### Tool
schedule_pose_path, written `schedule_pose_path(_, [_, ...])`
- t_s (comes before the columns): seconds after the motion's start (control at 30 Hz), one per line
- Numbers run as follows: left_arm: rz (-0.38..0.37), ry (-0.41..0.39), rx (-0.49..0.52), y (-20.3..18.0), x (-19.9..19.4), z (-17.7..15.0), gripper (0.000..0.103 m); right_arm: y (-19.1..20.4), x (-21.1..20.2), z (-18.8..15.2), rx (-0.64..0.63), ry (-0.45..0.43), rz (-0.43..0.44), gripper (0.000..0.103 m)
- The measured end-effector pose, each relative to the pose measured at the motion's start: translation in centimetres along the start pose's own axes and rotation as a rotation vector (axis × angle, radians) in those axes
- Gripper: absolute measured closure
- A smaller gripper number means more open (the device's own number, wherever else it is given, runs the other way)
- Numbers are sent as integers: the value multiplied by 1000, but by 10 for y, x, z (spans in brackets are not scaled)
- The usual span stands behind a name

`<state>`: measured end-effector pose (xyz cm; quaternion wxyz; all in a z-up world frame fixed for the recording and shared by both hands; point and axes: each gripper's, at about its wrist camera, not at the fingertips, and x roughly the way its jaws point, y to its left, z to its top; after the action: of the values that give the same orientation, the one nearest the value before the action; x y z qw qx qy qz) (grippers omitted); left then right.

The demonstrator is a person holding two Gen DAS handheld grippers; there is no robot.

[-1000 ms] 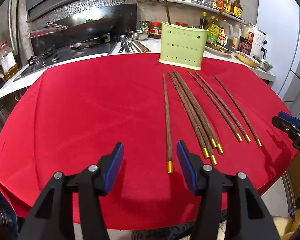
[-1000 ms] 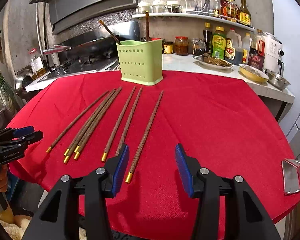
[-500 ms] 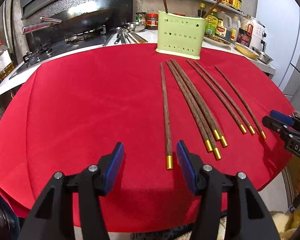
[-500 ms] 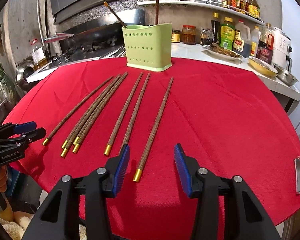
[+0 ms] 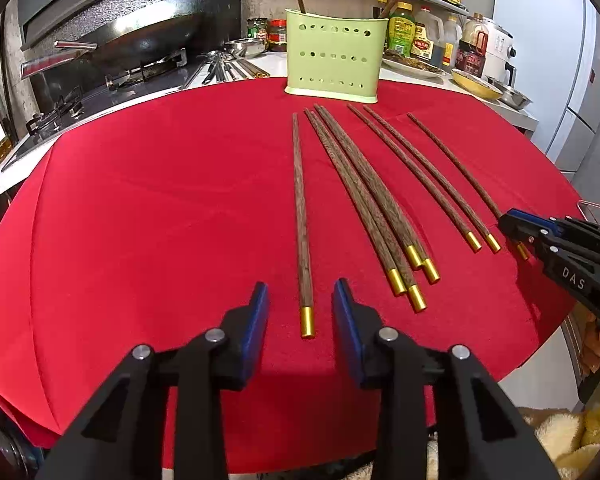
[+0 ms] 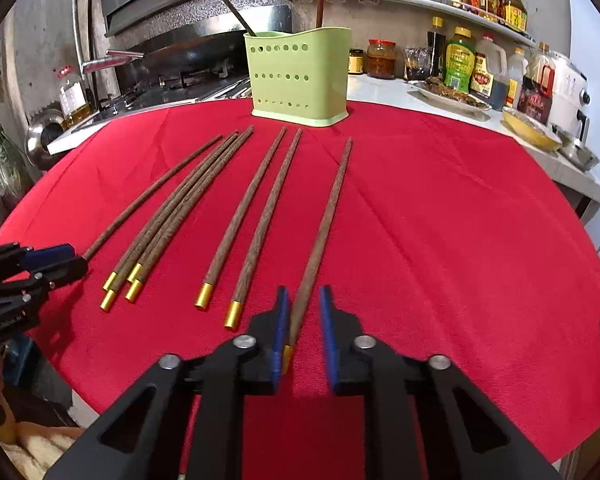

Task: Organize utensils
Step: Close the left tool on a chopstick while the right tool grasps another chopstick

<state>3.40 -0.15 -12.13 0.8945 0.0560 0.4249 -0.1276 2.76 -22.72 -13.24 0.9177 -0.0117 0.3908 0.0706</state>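
Right gripper (image 6: 304,322) of mine is open, with one chopstick (image 6: 327,216) lying between its fingers, close against the left pad. My left gripper (image 5: 300,328) is open too, around the gold tip of another chopstick (image 5: 302,220). More chopsticks (image 6: 180,216) lie on the red table (image 6: 460,220). Far back stands the green holder (image 6: 300,76).
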Motion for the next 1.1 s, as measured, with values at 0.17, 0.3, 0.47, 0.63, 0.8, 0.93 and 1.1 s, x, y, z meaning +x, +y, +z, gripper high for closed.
schedule_pose_path(0.17, [10, -2, 35, -9, 2, 1, 89, -20, -2, -3, 26, -6, -42, 94])
schedule_pose_path(0.3, [43, 20, 42, -9, 3, 2, 95, -28, -6, -7, 31, -11, -20, 93])
schedule_pose_path(0.47, [96, 45, 49, -12, -1, -1, 95, -27, -12, -13, 11, -21, -17, 92])
schedule_pose_path(0.63, [117, 43, 44, -13, -3, -4, 95, -29, -17, -21, 16, -46, -24, 92])
schedule_pose_path(0.8, [114, 23, 50, -12, -2, -4, 96, -25, -19, -27, 5, -82, -53, 95])
schedule_pose_path(0.93, [72, 8, 12, -7, -3, -4, 96, -27, -20, -25, 23, -76, -34, 96])
schedule_pose_path(1.1, [43, -48, -10, -2, -16, 0, 96, -27, -34, -19, 25, -108, -27, 96])
